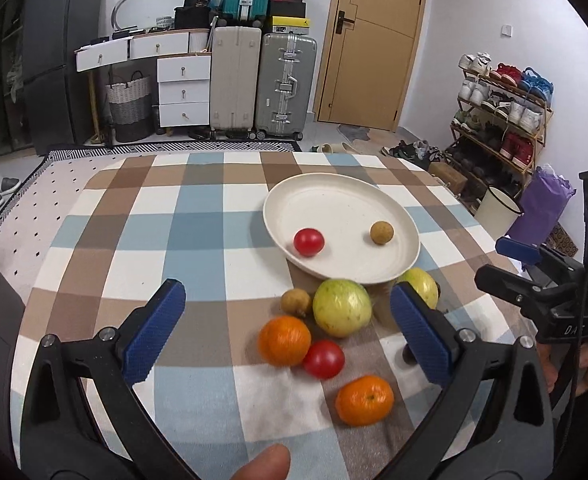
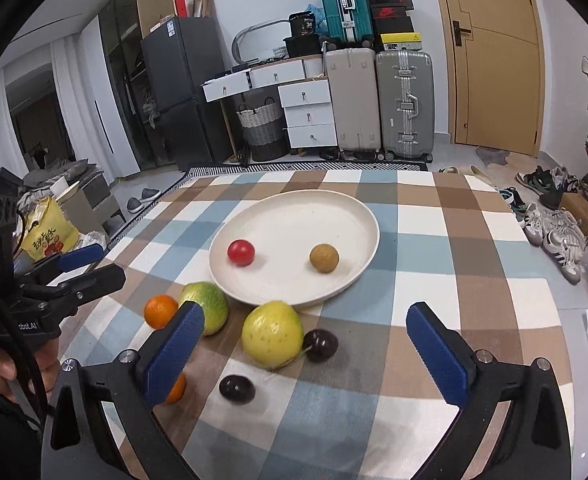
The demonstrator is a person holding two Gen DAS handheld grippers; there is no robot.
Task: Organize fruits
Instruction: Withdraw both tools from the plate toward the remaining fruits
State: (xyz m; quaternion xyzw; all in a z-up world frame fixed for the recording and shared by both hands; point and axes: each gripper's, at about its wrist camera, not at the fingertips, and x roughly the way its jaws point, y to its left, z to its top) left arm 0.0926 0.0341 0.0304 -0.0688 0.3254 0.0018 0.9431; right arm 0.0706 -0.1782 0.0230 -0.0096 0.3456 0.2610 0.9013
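A white plate [image 1: 373, 200] [image 2: 333, 216] on the checked tablecloth holds a red tomato [image 1: 309, 242] [image 2: 240, 252] and a brown longan [image 1: 381, 233] [image 2: 324, 258]. In front of it lie two green guavas [image 1: 341, 307] [image 2: 272, 333], two oranges [image 1: 285, 340] [image 1: 365, 400], a red tomato [image 1: 323, 359], a brown longan [image 1: 295, 302] and two dark plums [image 2: 320, 345] [image 2: 236, 389]. My left gripper [image 1: 286, 332] is open above the fruit pile. My right gripper [image 2: 305, 356] is open above the guava and plums; it also shows in the left wrist view [image 1: 517, 264].
The table [image 2: 493, 300] has a checked cloth. Beyond it stand suitcases [image 1: 262, 84], white drawers [image 1: 182, 88], a fridge [image 1: 58, 60] and a door [image 1: 369, 44]. A shoe rack [image 1: 501, 120] stands at the right. A thumb [image 1: 262, 464] shows at the bottom.
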